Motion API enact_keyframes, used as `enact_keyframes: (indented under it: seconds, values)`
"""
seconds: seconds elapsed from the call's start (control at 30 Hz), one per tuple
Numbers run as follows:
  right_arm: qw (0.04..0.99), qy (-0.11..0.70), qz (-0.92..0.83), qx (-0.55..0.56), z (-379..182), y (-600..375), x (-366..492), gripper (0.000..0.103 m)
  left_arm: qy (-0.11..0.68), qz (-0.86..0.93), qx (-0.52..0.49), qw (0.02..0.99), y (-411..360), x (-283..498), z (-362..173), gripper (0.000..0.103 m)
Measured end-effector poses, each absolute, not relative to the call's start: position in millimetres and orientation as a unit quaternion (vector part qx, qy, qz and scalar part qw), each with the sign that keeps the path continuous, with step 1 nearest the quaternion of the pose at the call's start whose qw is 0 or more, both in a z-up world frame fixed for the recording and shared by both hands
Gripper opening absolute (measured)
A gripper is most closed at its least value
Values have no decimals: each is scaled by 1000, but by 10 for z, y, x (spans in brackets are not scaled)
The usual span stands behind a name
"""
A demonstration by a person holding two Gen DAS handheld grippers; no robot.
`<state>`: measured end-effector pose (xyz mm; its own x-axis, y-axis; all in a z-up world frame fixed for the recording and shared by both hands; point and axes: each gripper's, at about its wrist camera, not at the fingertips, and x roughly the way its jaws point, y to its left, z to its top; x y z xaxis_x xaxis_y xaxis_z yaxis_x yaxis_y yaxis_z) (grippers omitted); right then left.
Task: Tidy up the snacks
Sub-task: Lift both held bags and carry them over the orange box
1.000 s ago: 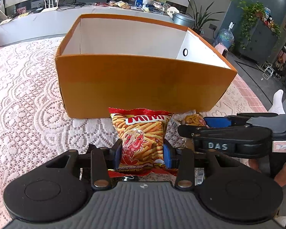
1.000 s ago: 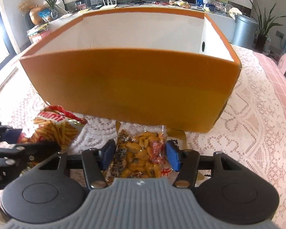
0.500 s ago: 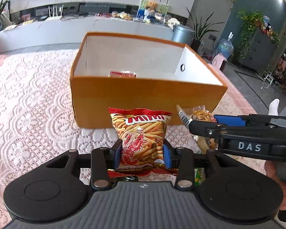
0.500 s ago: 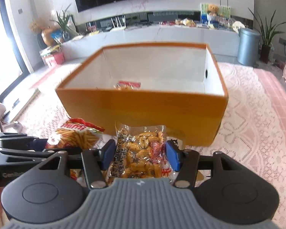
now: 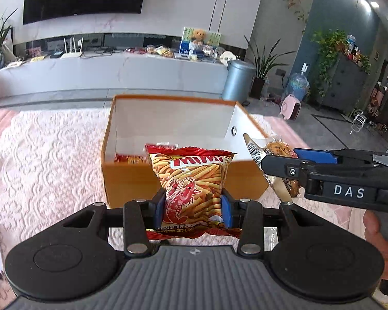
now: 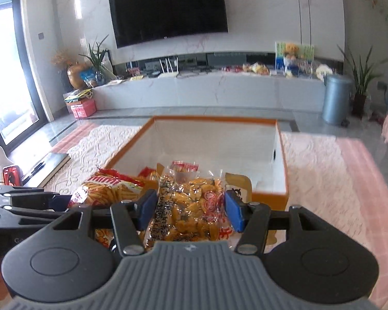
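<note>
The red snack bag [image 5: 191, 191] is glossy crinkled foil, and the clear packet [image 6: 188, 211] beside it is shiny transparent plastic film with a creased seam. The box [image 5: 132, 178] behind both is smooth matt cardboard, orange outside and plain white inside, resting on a white lace cloth [image 5: 51, 155] with a raised, rough pattern. Each claw, left [image 5: 192, 208] and right [image 6: 191, 213], shows matt black plastic arms, blue pads [image 5: 227, 211], bright metal rivets and a ribbed grey body.

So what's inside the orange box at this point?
The orange box holds at least two red snack packets near its front wall, and the rest of its white floor looks bare. The front corner is hidden behind the held chip bag and clear snack pack.
</note>
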<state>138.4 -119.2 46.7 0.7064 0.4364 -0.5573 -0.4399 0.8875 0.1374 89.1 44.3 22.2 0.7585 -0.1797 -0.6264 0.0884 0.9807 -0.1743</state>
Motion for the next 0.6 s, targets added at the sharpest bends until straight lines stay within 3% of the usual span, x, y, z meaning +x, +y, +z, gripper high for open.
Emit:
enact_keyframes:
  seconds: [0.27,0.6]
  values:
    - [929,287,232,-33,664,-1144,1615,56,324,-73,-54,942,385,1233,447,47]
    - [915,319,235,-71,558,-988,2276,55,347,-62,-37,935,385,1773,308,47]
